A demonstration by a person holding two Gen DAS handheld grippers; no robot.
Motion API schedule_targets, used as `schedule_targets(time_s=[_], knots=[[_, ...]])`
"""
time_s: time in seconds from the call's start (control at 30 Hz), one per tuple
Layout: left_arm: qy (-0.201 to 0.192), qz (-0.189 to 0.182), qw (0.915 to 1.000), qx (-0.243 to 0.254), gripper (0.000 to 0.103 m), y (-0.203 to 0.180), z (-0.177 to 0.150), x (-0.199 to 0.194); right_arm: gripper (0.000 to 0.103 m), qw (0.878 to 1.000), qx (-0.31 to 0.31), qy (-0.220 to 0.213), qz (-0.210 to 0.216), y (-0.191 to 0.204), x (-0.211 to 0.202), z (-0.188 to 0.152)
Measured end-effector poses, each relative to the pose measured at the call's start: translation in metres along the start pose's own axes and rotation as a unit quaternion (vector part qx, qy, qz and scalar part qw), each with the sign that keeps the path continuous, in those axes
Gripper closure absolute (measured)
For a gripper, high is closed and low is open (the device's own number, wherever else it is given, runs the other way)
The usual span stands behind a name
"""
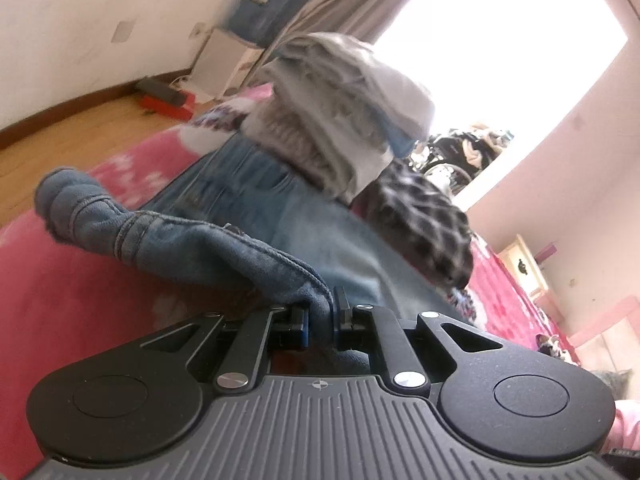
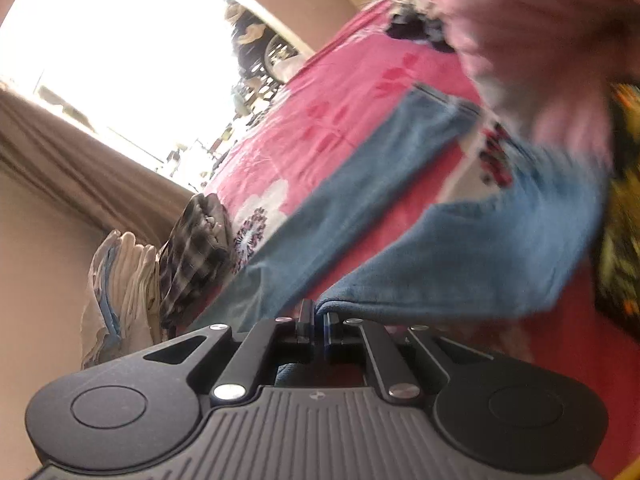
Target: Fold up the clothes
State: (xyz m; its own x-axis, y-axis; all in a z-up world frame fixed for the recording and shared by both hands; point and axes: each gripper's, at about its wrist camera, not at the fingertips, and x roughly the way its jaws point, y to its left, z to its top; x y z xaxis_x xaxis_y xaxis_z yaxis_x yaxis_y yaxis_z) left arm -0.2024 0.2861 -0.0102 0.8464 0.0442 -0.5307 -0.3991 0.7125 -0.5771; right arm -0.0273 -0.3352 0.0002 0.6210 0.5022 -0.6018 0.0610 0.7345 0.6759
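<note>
Bed point(image 1: 80, 300), pink flowered blanket, carrying everything below.
Jeans point(image 1: 248, 184), blue denim, spread across the bed, both ends lifted.
Stack of folded clothes point(image 1: 340, 112), grey and white, beyond the jeans.
Checked shirt point(image 1: 424, 216), rumpled, beside the stack.
Left gripper point(image 1: 320, 314), jaws clenched on a jeans hem.
Right gripper point(image 2: 318, 316), jaws clenched on a jeans edge.

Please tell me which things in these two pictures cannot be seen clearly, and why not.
- Left wrist view: the base of the grey folded stack is hidden behind the jeans.
- Left wrist view: the gripped denim vanishes between the left gripper fingers.
- Right wrist view: the jeans leg beyond the right gripper is motion-blurred.
- Both views: outside the window is overexposed.
</note>
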Motion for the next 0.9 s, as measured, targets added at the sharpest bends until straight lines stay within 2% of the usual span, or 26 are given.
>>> schedule_targets(time_s=[0.2,0.4,0.53,0.73,0.9], knots=[[0.019,-0.001,0.9992,0.037,0.095,-0.021,0.037,0.040,0.098,0.999,-0.030,0.005,-0.015,0.040,0.032,0.034],[0.038,0.009,0.9983,0.042,0.095,-0.033,0.067,0.083,0.098,0.998,-0.054,0.004,-0.031,0.072,0.077,0.061],[0.049,0.015,0.9974,0.051,0.095,-0.036,0.079,0.111,0.098,0.997,-0.062,0.009,-0.047,0.081,0.109,0.073],[0.086,0.027,0.9926,0.080,0.094,-0.034,0.090,0.158,0.098,0.997,-0.054,0.009,-0.059,0.082,0.156,0.084],[0.110,0.016,0.9901,0.085,0.091,-0.029,0.097,0.183,0.099,0.997,-0.045,0.013,-0.065,0.077,0.183,0.090]])
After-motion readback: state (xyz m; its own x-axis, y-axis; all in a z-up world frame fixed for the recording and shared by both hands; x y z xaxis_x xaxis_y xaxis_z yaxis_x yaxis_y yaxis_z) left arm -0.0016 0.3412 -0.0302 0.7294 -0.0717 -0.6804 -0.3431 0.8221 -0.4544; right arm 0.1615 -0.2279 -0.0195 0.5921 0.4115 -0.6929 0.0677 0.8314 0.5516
